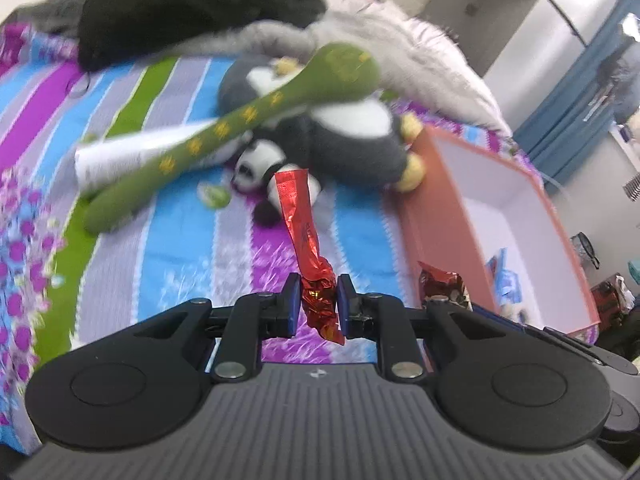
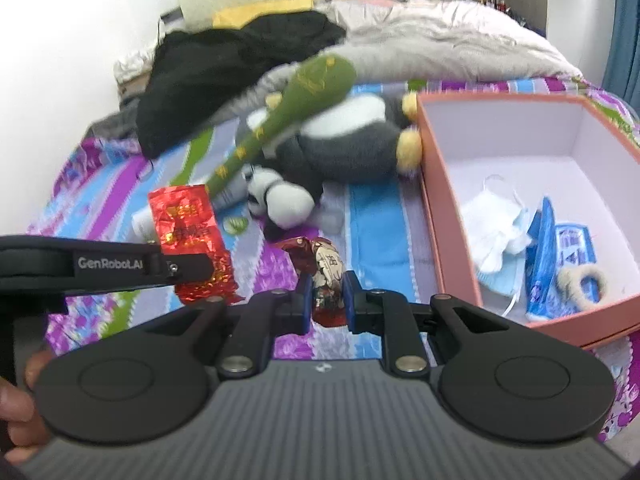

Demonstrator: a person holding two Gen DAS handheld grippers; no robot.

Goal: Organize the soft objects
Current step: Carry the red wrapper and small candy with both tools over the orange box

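My left tongs (image 1: 318, 298) grip a red foil packet (image 1: 298, 216) above the bed (image 1: 180, 248). My right tongs (image 2: 327, 292) clamp a dark printed packet (image 2: 326, 276) beside the pink box (image 2: 440, 216).

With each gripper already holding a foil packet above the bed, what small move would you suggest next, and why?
Probably carry the right gripper, shut on its dark foil packet, across over the open pink box and release there. The box lies just to its right and already holds a mask. The left gripper, clamped on the red foil packet, could follow.
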